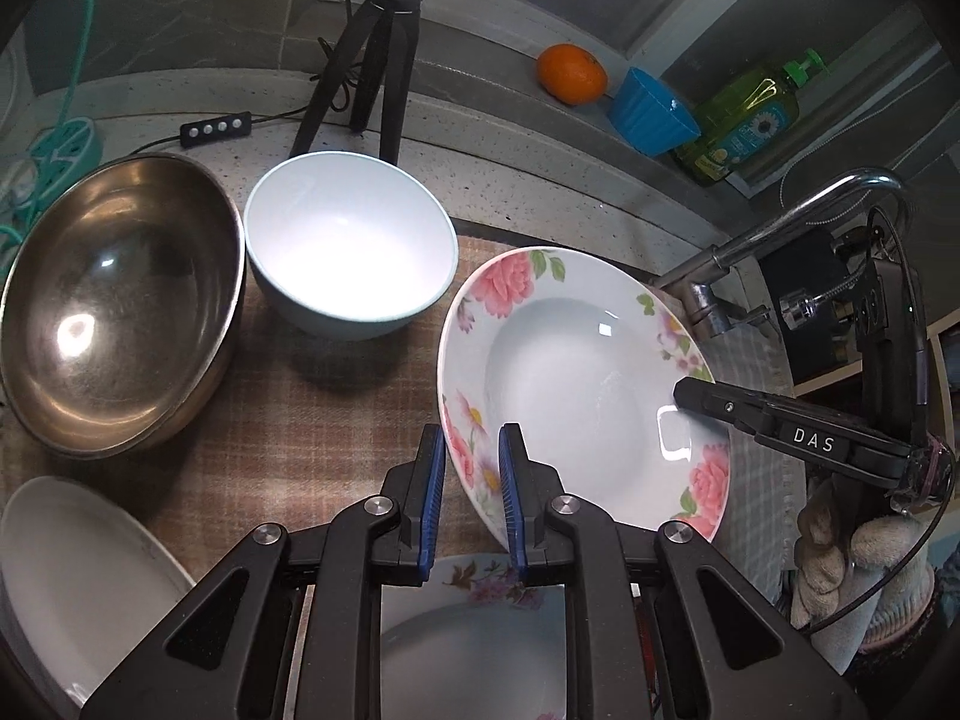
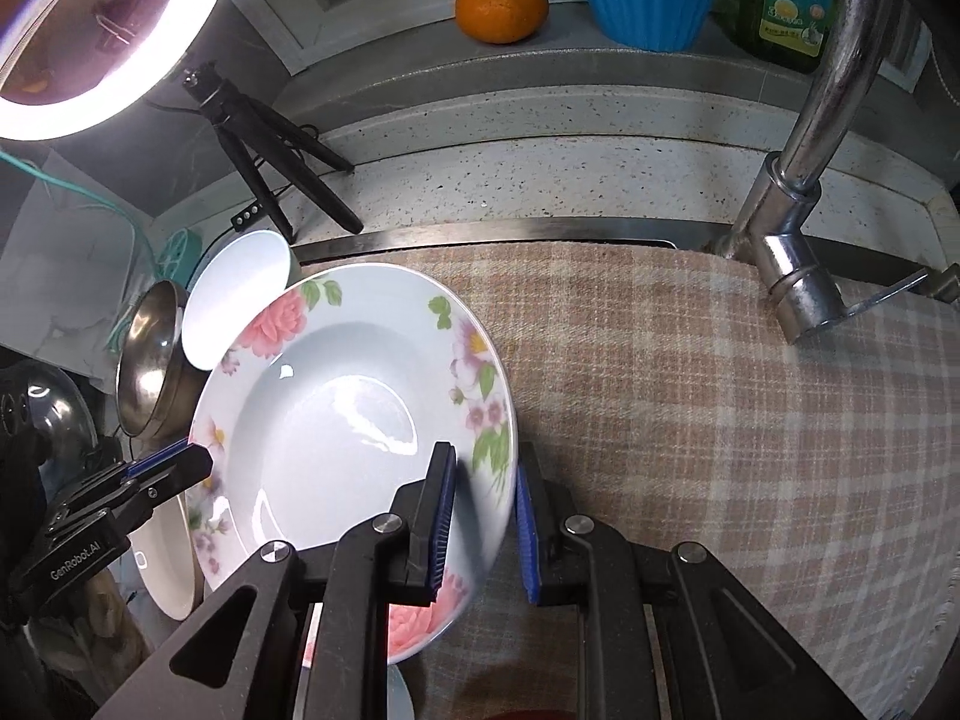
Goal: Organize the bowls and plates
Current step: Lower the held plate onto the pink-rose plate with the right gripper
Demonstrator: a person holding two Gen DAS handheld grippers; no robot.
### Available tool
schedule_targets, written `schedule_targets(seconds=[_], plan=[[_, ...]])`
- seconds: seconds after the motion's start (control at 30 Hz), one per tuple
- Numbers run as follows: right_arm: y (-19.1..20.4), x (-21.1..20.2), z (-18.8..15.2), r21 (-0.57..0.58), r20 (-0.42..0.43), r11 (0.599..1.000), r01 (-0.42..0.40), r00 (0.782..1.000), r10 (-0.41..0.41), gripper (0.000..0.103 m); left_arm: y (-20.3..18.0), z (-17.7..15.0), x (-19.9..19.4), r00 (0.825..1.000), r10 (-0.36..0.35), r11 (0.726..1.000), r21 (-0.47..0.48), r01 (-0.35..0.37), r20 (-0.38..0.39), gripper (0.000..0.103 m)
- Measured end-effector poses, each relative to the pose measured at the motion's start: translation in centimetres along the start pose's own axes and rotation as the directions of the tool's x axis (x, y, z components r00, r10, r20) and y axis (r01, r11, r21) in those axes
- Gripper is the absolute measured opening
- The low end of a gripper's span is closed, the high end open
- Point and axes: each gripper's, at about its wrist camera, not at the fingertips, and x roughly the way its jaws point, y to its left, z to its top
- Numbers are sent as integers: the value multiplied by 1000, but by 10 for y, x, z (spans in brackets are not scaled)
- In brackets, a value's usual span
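**Floral plate held over a checked cloth**

A speckled stone counter point(image 2: 540, 180) is covered by a checked cloth point(image 2: 720, 390). Above it, the floral plate point(image 2: 336, 420) is clamped at opposite rims by the left gripper point(image 1: 472, 468) and right gripper point(image 2: 483, 516). "GenRobot.AI" and "DAS" are read on the grippers.

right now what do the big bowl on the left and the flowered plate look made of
Big bowl: metal, likely stainless steel, brushed and slightly dulled; it mirrors the lamp as blurred spots. Flowered plate: glazed ceramic or porcelain, possibly melamine; glossy white with sharp highlights and printed roses.
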Motion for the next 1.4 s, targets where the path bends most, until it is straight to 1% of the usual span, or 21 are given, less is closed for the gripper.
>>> schedule_targets(seconds=[0.33,0.8,1.0,1.2,1.4], plan=[[27,-19,-26,-38,26,999,-3,1000,4,17,9,-21,-27,1000,0,1000,3,0,25,16],[58,-14,-64,-74,9,997,-23,1000,24,17,31,-56,-48,999,12,1000,-24,-11,33,16],[66,-14,-83,-91,7,996,-22,1000,23,17,36,-75,-54,1000,14,1000,-20,-14,21,16],[72,-10,-102,-103,-12,994,-21,1000,20,17,42,-93,-56,1000,14,1000,-26,-14,-6,16],[83,-11,-119,-141,-11,990,2,1000,-4,17,49,-109,-60,1000,11,999,-32,-12,-26,16]])
